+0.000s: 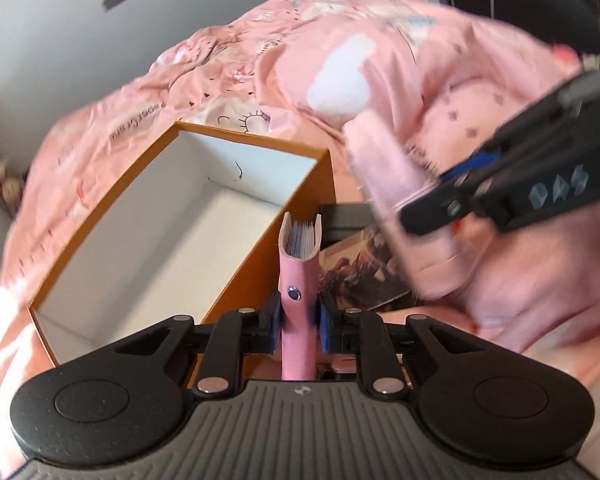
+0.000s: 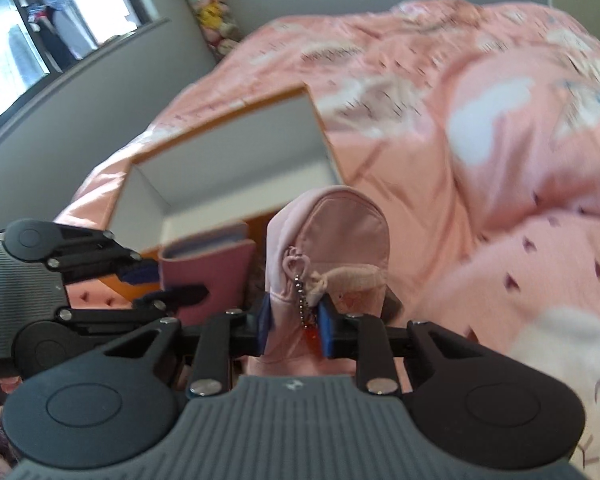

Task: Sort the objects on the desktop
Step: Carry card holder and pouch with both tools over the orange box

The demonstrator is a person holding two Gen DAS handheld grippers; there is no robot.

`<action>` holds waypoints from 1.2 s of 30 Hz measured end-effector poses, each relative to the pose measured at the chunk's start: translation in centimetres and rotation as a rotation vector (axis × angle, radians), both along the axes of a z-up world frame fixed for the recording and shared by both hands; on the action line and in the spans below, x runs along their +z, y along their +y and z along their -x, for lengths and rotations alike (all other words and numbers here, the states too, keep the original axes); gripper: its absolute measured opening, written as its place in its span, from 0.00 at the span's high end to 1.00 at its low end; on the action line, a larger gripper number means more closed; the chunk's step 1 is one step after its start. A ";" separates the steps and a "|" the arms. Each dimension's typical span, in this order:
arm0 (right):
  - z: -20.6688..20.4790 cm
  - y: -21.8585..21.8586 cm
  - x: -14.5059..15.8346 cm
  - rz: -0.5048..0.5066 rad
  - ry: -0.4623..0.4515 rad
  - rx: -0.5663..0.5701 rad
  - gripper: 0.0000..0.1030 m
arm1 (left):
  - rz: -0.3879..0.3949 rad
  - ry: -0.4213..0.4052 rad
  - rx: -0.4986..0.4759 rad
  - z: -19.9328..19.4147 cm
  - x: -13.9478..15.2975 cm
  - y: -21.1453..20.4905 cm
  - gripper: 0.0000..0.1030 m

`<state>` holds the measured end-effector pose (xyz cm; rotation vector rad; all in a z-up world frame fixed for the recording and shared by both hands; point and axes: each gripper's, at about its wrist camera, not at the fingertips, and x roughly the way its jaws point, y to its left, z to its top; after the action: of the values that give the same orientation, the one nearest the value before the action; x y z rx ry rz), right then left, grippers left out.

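My left gripper (image 1: 296,320) is shut on the spine of a pink snap-button card holder (image 1: 298,264), which stands upright just right of an open orange box (image 1: 256,142) with a white inside. At the upper right, my right gripper (image 1: 420,216) holds a pale pink pouch (image 1: 388,184). In the right wrist view, my right gripper (image 2: 294,328) is shut on that backpack-shaped pouch (image 2: 340,232), and a bead chain charm hangs from it. To the left, the left gripper (image 2: 168,282) carries the card holder (image 2: 216,272) in front of the box (image 2: 228,110).
A pink printed quilt (image 1: 380,80) covers the bed under everything. A black box (image 1: 344,216) and a picture card (image 1: 360,272) lie beside the orange box. A grey wall, a window (image 2: 20,40) and plush toys (image 2: 212,12) stand beyond the bed.
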<state>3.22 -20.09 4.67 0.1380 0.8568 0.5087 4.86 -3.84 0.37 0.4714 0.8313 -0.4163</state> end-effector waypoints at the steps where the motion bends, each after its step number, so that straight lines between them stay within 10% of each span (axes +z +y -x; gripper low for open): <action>1: 0.0 0.4 0.3 -0.005 -0.009 0.014 0.75 | 0.038 0.016 0.019 0.0 0.5 0.6 0.80; 12: 0.9 4.8 3.7 0.035 -0.218 0.119 0.79 | 0.344 0.072 0.201 -1.6 5.9 6.3 0.80; 21: 0.1 8.1 4.6 0.098 -0.387 0.147 0.80 | 0.398 0.008 0.333 -3.7 7.6 9.8 0.80; 36: -11.5 10.1 3.3 -0.032 -0.204 0.346 0.80 | 0.560 0.160 0.614 -9.8 1.9 17.7 0.80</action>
<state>14.73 -9.95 7.97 -0.0347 0.6747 0.8462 14.68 13.84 2.29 -0.3415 0.9217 -0.1008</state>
